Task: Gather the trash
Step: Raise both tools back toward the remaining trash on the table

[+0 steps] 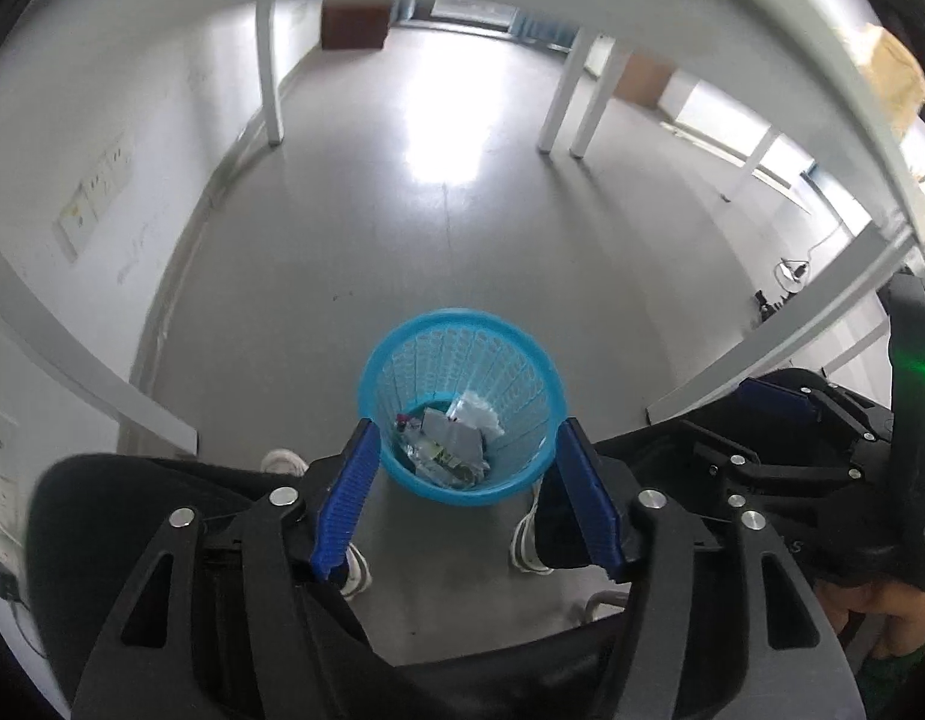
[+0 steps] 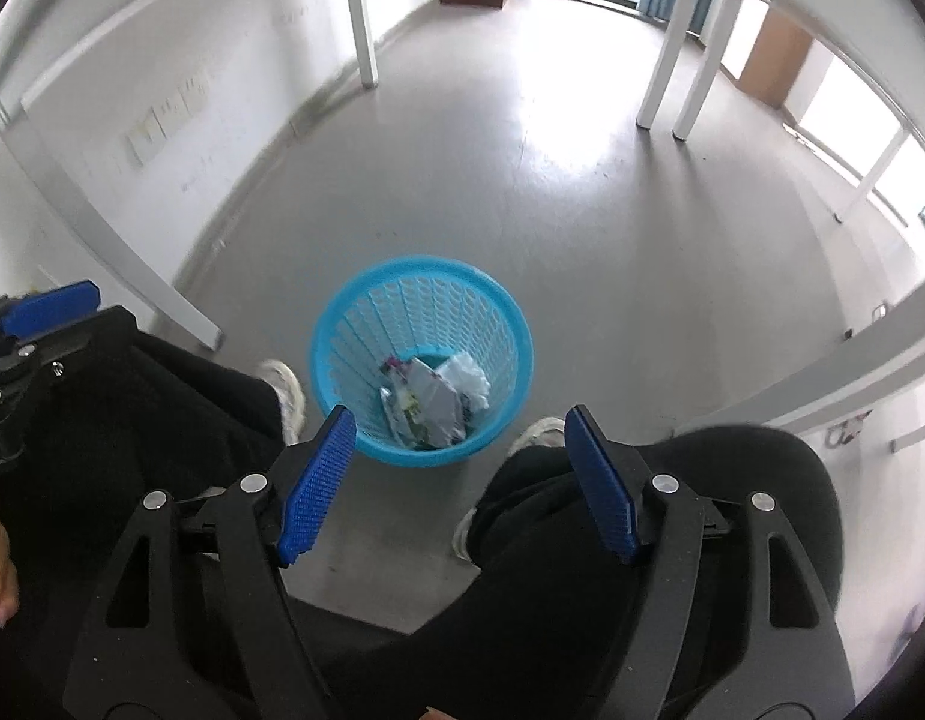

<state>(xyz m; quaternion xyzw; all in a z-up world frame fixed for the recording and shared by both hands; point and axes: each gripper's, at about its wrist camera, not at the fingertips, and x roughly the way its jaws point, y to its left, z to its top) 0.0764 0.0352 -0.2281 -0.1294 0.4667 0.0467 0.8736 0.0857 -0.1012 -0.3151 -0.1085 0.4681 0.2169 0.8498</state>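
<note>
A blue mesh wastebasket stands upright on the grey floor, its long axis vertical and its open mouth facing up toward both cameras. At the bottom of the basket lies a heap of trash: crumpled white plastic, flat grey paper or card, and some printed wrappers. The pieces are too jumbled to tell which way each one points.

The left gripper hangs above the basket and tilts down at it. Its blue fingers are spread wide with nothing between them, and in that view they frame the basket's near rim on either side. The right gripper hangs likewise over the basket, fingers spread and empty.

The person's black-trousered legs and white shoes flank the basket on its near side. White table legs stand on the floor well beyond the basket.
</note>
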